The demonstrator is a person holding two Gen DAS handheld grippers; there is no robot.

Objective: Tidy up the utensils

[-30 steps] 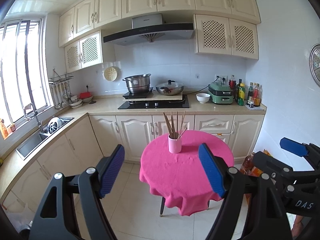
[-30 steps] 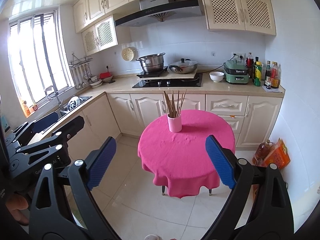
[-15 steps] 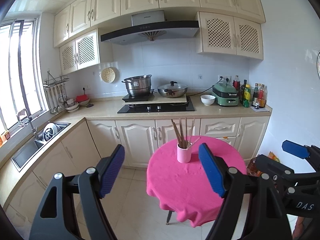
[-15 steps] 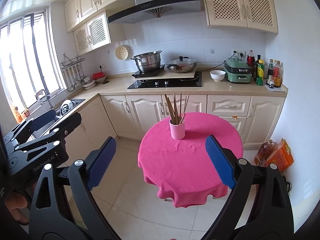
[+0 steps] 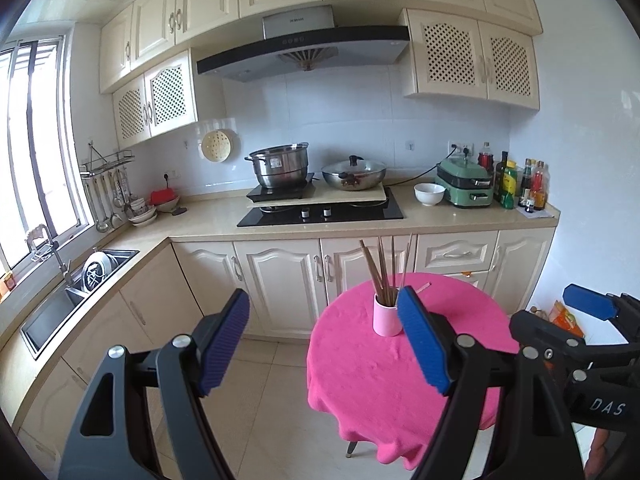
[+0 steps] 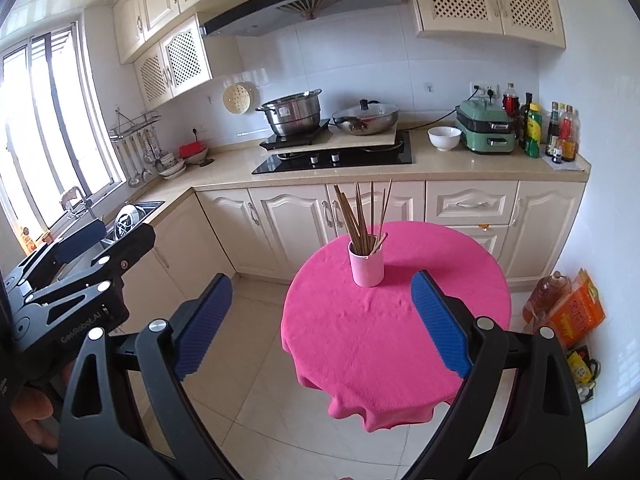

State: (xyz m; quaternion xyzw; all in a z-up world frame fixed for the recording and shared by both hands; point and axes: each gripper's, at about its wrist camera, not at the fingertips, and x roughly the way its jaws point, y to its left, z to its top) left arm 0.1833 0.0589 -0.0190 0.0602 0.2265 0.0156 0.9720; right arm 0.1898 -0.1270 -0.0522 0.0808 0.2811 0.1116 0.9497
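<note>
Chopsticks (image 6: 362, 216) stand bunched in a pink cup (image 6: 366, 265) on the surface (image 6: 396, 320); both tools, left (image 5: 324, 340) and right (image 6: 322, 324), are held wide, empty, and should be brought nearer before one stick is pinched.

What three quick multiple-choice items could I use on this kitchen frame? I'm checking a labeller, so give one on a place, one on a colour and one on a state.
1. Where does the pink cup of chopsticks stand?
A. on the round table
B. in the sink
C. on the hob

2. What colour is the tablecloth?
A. white
B. green
C. bright pink

3. How are the two grippers?
A. both shut on chopsticks
B. both open and empty
C. one holds the cup

Answers: 1 A, the cup sits on the cloth-covered table, in front of the cabinets. 2 C, the cloth draping the table is pink. 3 B, the left gripper and right gripper each show blue pads wide apart with nothing between them.
</note>
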